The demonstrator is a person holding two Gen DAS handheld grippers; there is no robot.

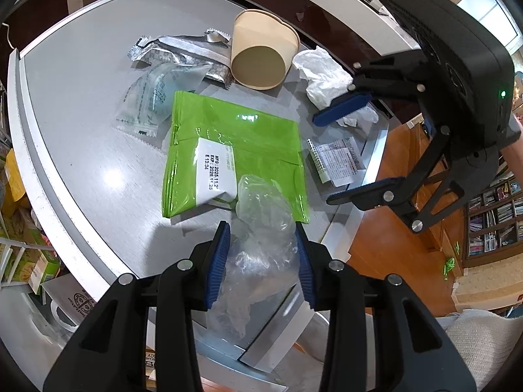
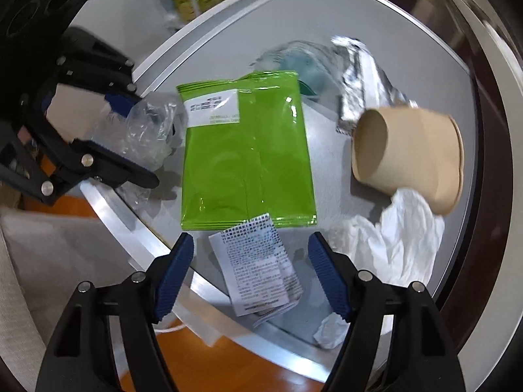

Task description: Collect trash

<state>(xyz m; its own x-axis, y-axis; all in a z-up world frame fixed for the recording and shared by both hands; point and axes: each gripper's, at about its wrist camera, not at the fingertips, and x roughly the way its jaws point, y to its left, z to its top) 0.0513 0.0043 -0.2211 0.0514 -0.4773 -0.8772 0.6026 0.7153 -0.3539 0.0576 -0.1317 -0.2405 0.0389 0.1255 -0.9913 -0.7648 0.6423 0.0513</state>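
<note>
the left gripper (image 1: pixel 263 261) has its fingers clamped on a clear plastic bag (image 1: pixel 261 228) at the near edge of the green pouch (image 1: pixel 235 153) on the counter (image 1: pixel 81 130). the right gripper (image 2: pixel 250 274) hangs with fingers wide apart, empty, over a printed slip (image 2: pixel 258 268) just beside the pouch.

Lime-green pouch (image 1: pixel 235 137), tan paper cup (image 1: pixel 261 55), white tissue (image 2: pixel 402 238)

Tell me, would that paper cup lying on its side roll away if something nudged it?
Probably: the paper cup lies on its side on the smooth table, so it would likely roll in a curve. It looks empty, so light. The crumpled tissue beside it might stop it.
</note>
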